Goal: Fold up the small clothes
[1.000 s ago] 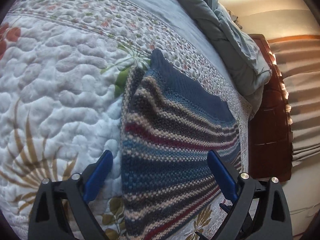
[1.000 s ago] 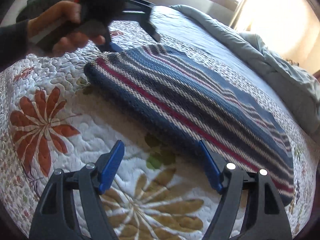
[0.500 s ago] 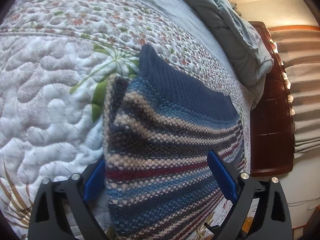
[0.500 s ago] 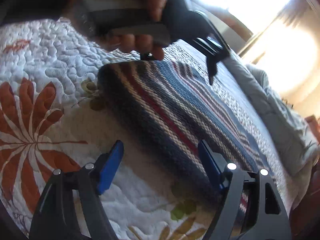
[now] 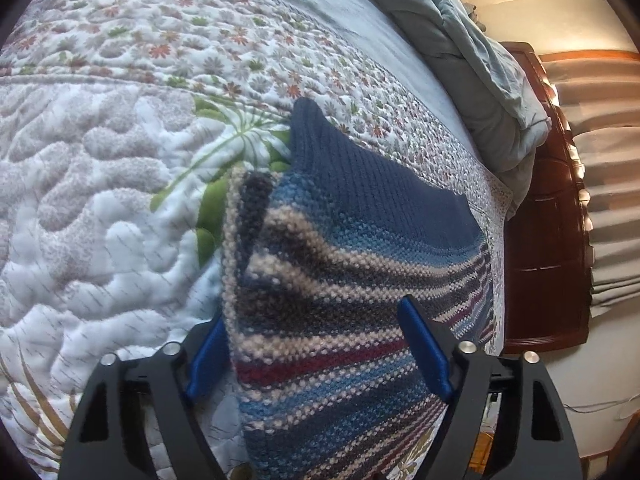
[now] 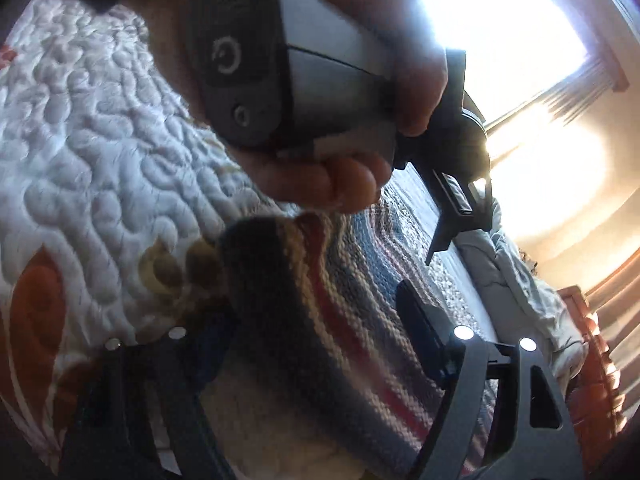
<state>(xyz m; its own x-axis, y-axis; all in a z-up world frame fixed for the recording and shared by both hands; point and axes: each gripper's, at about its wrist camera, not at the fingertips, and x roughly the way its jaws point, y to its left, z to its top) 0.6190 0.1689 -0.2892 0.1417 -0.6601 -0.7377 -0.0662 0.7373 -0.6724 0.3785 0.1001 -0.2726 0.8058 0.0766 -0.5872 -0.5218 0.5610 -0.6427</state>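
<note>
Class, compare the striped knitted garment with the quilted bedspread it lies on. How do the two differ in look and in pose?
1. The striped knitted garment has coarse blue, cream and red bands; the quilted bedspread is mostly white, printed with flowers and leaves.
2. The garment is bunched and raised at its near edge, between the open fingers of the left gripper; the bedspread lies spread out, covering far more area.

Both are soft textiles on the bed.

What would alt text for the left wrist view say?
The left tool, its blue-padded fingers spread open, straddles the edge of a folded striped knit sweater in blue, cream and dark red. The sweater lies on a white floral quilted bedspread, with a rumpled grey duvet beyond.
</note>
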